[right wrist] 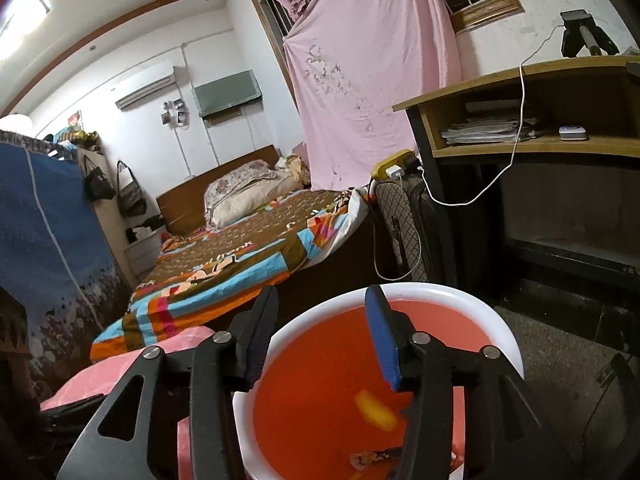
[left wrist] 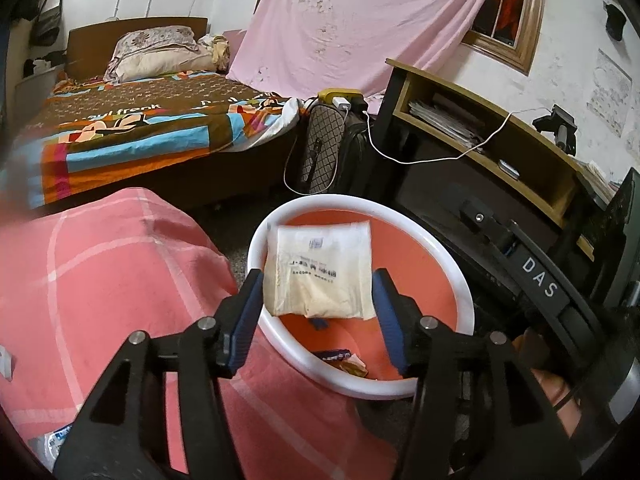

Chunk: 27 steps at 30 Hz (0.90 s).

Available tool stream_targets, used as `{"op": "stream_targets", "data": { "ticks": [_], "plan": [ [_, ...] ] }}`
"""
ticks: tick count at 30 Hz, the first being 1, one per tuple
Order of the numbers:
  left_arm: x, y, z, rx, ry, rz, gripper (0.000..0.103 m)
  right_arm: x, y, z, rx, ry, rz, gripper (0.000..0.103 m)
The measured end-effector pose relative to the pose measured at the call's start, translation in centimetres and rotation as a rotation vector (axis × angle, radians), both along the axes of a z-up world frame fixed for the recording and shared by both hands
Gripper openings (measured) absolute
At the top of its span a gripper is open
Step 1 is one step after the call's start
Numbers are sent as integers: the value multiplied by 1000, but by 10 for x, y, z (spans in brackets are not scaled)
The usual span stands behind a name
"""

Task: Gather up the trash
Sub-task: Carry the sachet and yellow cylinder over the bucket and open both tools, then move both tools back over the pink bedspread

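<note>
Left gripper (left wrist: 318, 312) fingers wide; cream packet (left wrist: 322, 272) between them over bin (left wrist: 360, 388) rim, contact unclear. Packet seems light, soft, crinkly; take by edge. Right gripper (right wrist: 320, 344) wide, empty.

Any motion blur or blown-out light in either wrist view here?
Left wrist view: the white packet over the bin is smeared, its print unreadable. Right wrist view: a yellow scrap inside the bin is blurred, and the ceiling light at top left is blown out.

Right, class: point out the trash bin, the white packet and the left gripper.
trash bin (left wrist: 448, 258), left wrist view, on its white rim.
white packet (left wrist: 324, 272), left wrist view, middle of its printed face.
left gripper (left wrist: 318, 312), left wrist view, midway between its fingertips.
</note>
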State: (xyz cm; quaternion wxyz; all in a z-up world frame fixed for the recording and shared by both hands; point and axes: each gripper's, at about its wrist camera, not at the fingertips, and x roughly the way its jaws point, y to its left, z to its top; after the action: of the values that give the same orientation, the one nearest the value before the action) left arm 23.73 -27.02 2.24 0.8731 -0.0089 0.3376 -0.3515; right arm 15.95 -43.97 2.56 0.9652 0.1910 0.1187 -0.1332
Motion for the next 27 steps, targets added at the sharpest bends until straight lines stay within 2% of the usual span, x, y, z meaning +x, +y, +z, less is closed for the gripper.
{"op": "stream_targets", "data": {
  "ticks": [11,17,22,27],
  "plan": [
    [-1,13,6,-42,-22,46,46,-2,-1,1,2,-18,-12,46],
    [-6,35,20,-69,-92,134,51,-6,10,7,-36,-55,-5,48],
    [-14,65,31,-92,-166,252,59,-8,24,15,-74,-90,23,52],
    [-27,93,40,-87,-245,351,66,-15,39,25,-104,-162,53,72]
  ]
}}
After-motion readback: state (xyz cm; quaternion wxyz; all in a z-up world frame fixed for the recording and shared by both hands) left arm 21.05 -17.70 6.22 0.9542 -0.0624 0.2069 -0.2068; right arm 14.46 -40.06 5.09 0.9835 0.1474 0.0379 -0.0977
